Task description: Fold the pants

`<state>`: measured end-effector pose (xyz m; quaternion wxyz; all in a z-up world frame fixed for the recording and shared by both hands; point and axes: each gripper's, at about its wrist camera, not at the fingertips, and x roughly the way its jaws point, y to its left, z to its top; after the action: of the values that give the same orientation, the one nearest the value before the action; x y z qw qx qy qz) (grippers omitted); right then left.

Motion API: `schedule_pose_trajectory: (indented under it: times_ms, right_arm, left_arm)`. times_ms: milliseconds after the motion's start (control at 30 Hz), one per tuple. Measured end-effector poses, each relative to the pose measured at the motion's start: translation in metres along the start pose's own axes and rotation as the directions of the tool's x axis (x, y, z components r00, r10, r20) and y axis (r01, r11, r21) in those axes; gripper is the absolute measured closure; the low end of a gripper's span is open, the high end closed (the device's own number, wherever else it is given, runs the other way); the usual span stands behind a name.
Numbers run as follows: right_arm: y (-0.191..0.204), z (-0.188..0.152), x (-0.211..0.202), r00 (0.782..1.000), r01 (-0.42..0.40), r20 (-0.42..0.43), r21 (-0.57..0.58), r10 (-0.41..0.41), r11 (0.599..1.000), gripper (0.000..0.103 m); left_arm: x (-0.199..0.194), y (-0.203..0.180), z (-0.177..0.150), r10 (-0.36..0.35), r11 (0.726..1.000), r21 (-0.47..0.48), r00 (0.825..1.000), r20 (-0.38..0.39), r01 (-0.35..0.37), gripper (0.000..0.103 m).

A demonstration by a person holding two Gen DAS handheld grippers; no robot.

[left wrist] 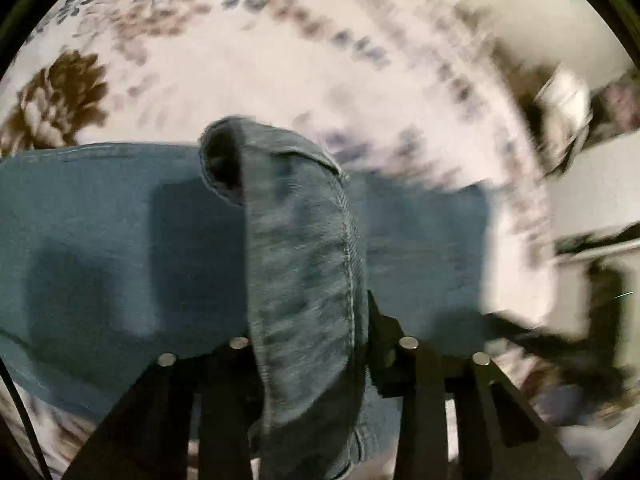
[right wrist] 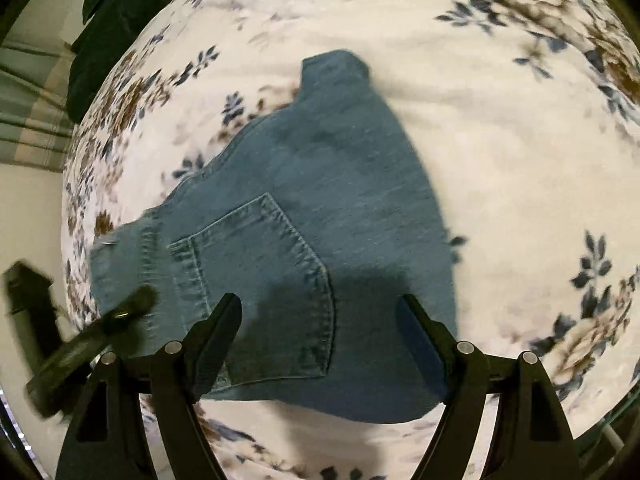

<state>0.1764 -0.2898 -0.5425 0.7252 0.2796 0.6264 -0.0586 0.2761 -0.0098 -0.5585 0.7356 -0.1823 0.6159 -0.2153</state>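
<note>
Denim jeans [right wrist: 320,240] lie on a floral bedsheet [right wrist: 500,140], already doubled so one back pocket [right wrist: 260,288] faces up near the waistband. The left tongs [left wrist: 308,344] are clenched on a bunched strip of the jeans, probably a leg end or hem, which stands up in a thick roll in front of that camera, stitching showing along its edge. The right tongs [right wrist: 320,328] hover released just above the pocket area, nothing between them.

Main risk, I'd guess: that grip is on a fat, rolled wad of fabric, so part of it could slip out mid-carry and the fold would land crooked or lumpy. Also the left view is pretty smeared, so a fast swing could drag the lower layer along the bedsheet and wrinkle it.
</note>
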Motion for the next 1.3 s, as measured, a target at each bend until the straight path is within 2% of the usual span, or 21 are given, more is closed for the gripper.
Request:
schedule_pose_trajectory:
  times_ms: [67,133,200,267,300,400,433,467,533,567,667,733,800,867,933,1000,1067,1100,1200,1233,1300]
  right_arm:
    - [-0.012,0.001,-0.006,1.000,0.006,0.012,0.027,-0.007,1.000,0.021]
    - [-0.020,0.001,-0.010,1.000,0.016,0.021,0.058,-0.017,0.998,0.021]
    - [-0.034,0.001,-0.016,0.999,0.020,0.026,0.097,-0.023,0.995,0.021]
    - [-0.046,0.003,-0.021,0.999,0.026,0.026,0.123,-0.029,0.992,0.021]
    - [-0.050,0.003,-0.023,0.999,0.027,0.024,0.131,-0.030,0.991,0.021]
    - [-0.054,0.004,-0.027,1.000,0.015,0.015,0.129,-0.018,0.992,0.021]
    - [-0.053,0.005,-0.027,1.000,0.012,0.011,0.119,-0.013,0.993,0.021]
    - [-0.052,0.005,-0.026,1.000,0.009,0.010,0.111,-0.010,0.994,0.021]
    - [-0.048,0.004,-0.023,1.000,-0.003,-0.004,0.095,0.003,0.995,0.021]
    - [-0.044,0.004,-0.019,1.000,-0.024,-0.018,0.091,0.025,0.996,0.021]
    - [-0.027,-0.002,-0.012,0.996,-0.081,-0.044,0.040,0.083,0.996,0.021]
    - [0.002,-0.010,-0.010,0.994,-0.095,-0.060,-0.076,0.090,0.993,0.021]
    - [0.050,-0.027,-0.005,0.996,-0.067,-0.075,-0.270,0.048,0.960,0.021]
    - [0.104,-0.050,0.003,0.999,-0.006,-0.047,-0.480,-0.019,0.877,0.021]
    - [0.152,-0.072,0.016,0.999,0.022,-0.017,-0.622,-0.041,0.783,0.021]
    - [0.191,-0.088,0.032,0.999,-0.002,-0.025,-0.682,-0.021,0.732,0.021]
    - [0.222,-0.103,0.056,0.998,0.014,-0.027,-0.745,-0.051,0.667,0.021]
    - [0.232,-0.109,0.068,0.997,0.005,-0.044,-0.766,-0.059,0.642,0.021]
    - [0.249,-0.128,0.100,0.993,0.047,-0.024,-0.815,-0.115,0.578,0.021]
    - [0.248,-0.127,0.102,0.993,0.065,-0.005,-0.806,-0.117,0.589,0.025]
    - [0.233,-0.108,0.091,0.998,0.051,0.021,-0.723,-0.053,0.689,0.039]
  left_arm:
    - [-0.003,-0.014,0.004,-0.120,0.992,-0.035,0.993,0.019,0.121,0.077]
    - [0.005,-0.033,0.006,-0.296,0.950,-0.091,0.955,0.034,0.298,0.077]
    - [0.018,-0.040,0.006,-0.430,0.885,-0.172,0.901,0.051,0.432,0.077]
    - [0.036,-0.027,0.008,-0.546,0.790,-0.278,0.833,0.084,0.546,0.077]
    - [0.045,-0.013,0.009,-0.561,0.764,-0.322,0.822,0.100,0.560,0.077]
    - [0.041,0.047,0.011,-0.442,0.782,-0.416,0.884,0.155,0.464,0.077]
    - [0.031,0.057,0.013,-0.380,0.814,-0.411,0.912,0.156,0.410,0.077]
    - [0.015,0.066,0.018,-0.275,0.873,-0.380,0.952,0.132,0.305,0.076]
    - [-0.008,0.071,0.024,-0.109,0.948,-0.290,0.989,0.104,0.135,0.077]
    - [-0.016,0.077,0.027,-0.031,0.964,-0.260,0.995,0.091,0.054,0.077]
    - [-0.021,0.100,0.025,-0.086,0.938,-0.328,0.991,0.103,0.115,0.080]
    - [-0.021,0.104,0.024,-0.106,0.934,-0.333,0.990,0.097,0.133,0.080]
    - [-0.028,0.096,0.022,0.002,0.960,-0.281,0.999,0.053,0.013,0.076]
    - [-0.038,0.089,0.014,0.134,0.967,-0.224,0.990,0.037,-0.123,0.065]
    - [-0.055,0.087,0.003,0.326,0.934,-0.170,0.944,0.045,-0.314,0.042]
    - [-0.073,0.095,-0.013,0.454,0.885,-0.161,0.887,0.083,-0.438,0.038]
    - [-0.078,0.105,-0.019,0.524,0.845,-0.177,0.848,0.085,-0.504,0.036]
    - [-0.083,0.117,-0.026,0.548,0.828,-0.188,0.834,0.070,-0.528,0.036]
    - [-0.084,0.143,-0.036,0.525,0.829,-0.248,0.850,0.038,-0.501,0.036]
    - [-0.081,0.149,-0.038,0.517,0.832,-0.254,0.856,0.028,-0.494,0.036]
    - [-0.079,0.155,-0.042,0.509,0.834,-0.258,0.860,0.018,-0.488,0.036]
